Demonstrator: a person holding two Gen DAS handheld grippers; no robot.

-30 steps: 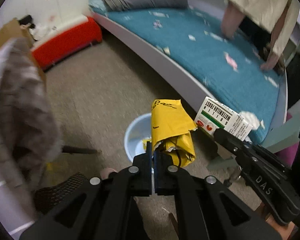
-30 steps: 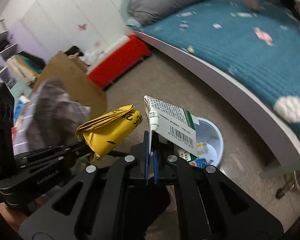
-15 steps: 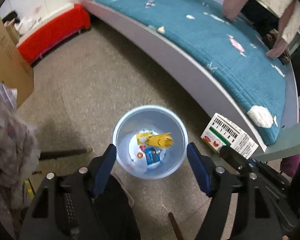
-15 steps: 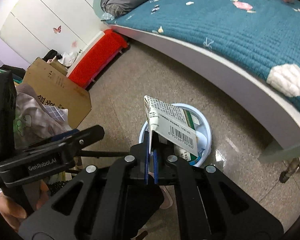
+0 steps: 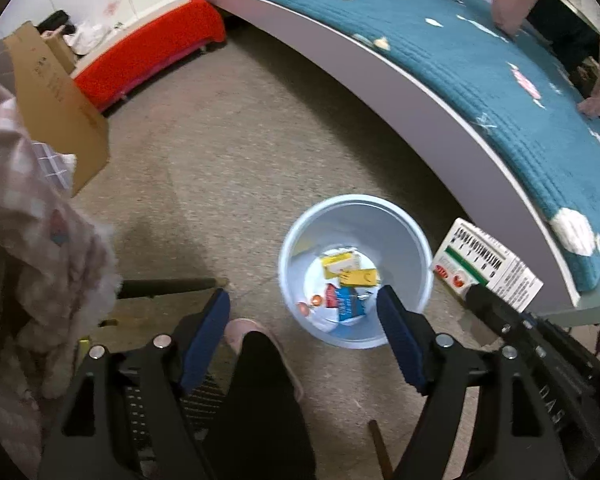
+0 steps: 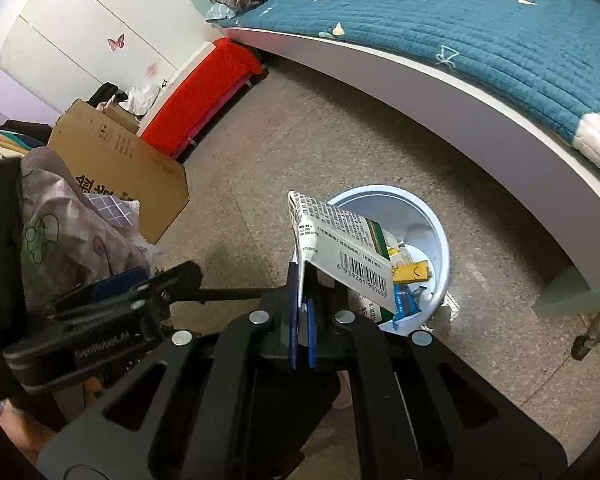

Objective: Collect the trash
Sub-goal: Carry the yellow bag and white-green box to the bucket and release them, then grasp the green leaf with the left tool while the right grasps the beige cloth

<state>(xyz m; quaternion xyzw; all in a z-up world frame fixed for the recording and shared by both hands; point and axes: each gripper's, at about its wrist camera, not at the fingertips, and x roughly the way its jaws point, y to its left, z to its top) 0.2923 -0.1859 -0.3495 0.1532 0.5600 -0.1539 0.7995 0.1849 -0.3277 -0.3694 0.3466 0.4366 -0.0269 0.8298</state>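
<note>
A light blue bin (image 5: 416, 240) stands on the floor by the bed; it also shows in the right wrist view (image 6: 432, 216). Inside lie a yellow wrapper (image 5: 358, 277), a yellow box and a blue packet. My left gripper (image 5: 304, 312) is open and empty, held above the bin's near side. My right gripper (image 6: 302, 300) is shut on a white and green medicine box (image 6: 340, 248), held up above the bin's left edge. The same box (image 5: 486, 266) shows to the right of the bin in the left wrist view.
A bed with a teal quilt (image 5: 480, 60) curves along the right. A red bench (image 5: 148, 56) and a cardboard box (image 5: 56, 100) stand at the left, with bundled cloth (image 5: 32, 240) near them. A person's foot in a pink slipper (image 5: 248, 330) is beside the bin.
My left gripper opened and the yellow wrapper fell into the bin. Both grippers tilted downward over the bin. The right gripper kept hold of the medicine box.
</note>
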